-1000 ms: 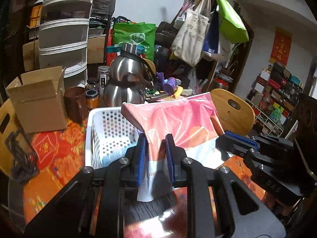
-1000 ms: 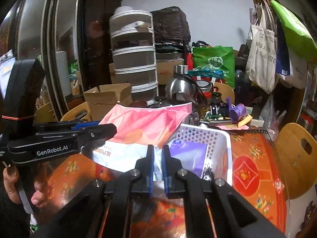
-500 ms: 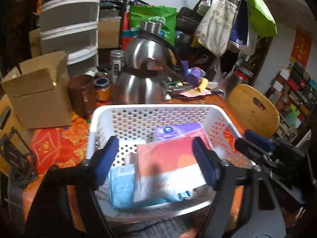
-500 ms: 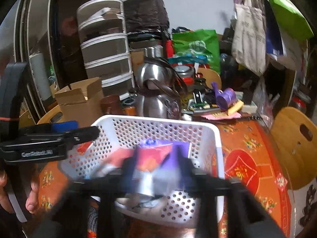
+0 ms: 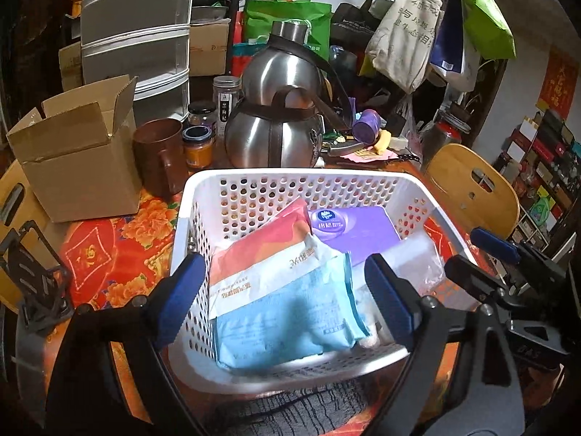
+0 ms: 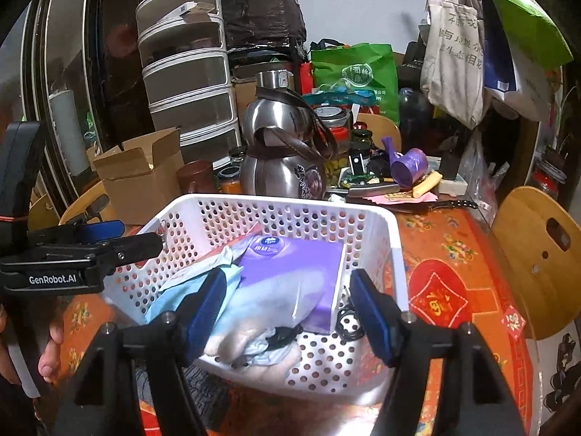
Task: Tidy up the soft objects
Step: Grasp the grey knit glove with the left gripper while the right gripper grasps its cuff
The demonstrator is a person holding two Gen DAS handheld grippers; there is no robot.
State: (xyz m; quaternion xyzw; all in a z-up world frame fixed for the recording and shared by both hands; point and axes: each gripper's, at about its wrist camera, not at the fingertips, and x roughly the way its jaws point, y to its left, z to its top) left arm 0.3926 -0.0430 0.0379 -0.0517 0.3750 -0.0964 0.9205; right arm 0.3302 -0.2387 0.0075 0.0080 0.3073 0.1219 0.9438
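A white perforated basket (image 5: 290,174) stands on the red patterned table. In it lie a pink-and-white soft pack (image 5: 268,254), a light blue pack (image 5: 287,319), a purple tissue pack (image 5: 356,232) and a clear plastic bag (image 5: 410,261). My left gripper (image 5: 285,298) hovers over the basket's near side. Its jaws are opening, apart from the packs below, and nothing is gripped. My right gripper (image 6: 287,312) is also over the basket (image 6: 290,201), above the clear bag (image 6: 261,312) and the purple pack (image 6: 290,269). Its jaws are opening too, with nothing held.
Behind the basket stand a steel kettle (image 5: 276,123), a brown mug (image 5: 156,156), jars and an open cardboard box (image 5: 76,156). A drawer tower (image 5: 138,36) and hanging bags (image 5: 403,29) fill the back. A wooden chair (image 6: 537,254) is at the right. A hand (image 6: 47,348) holds the left gripper.
Both grippers were shut on the pink-and-white pack above the basket. They came down and opened, and the pack now lies in the basket on the blue pack.
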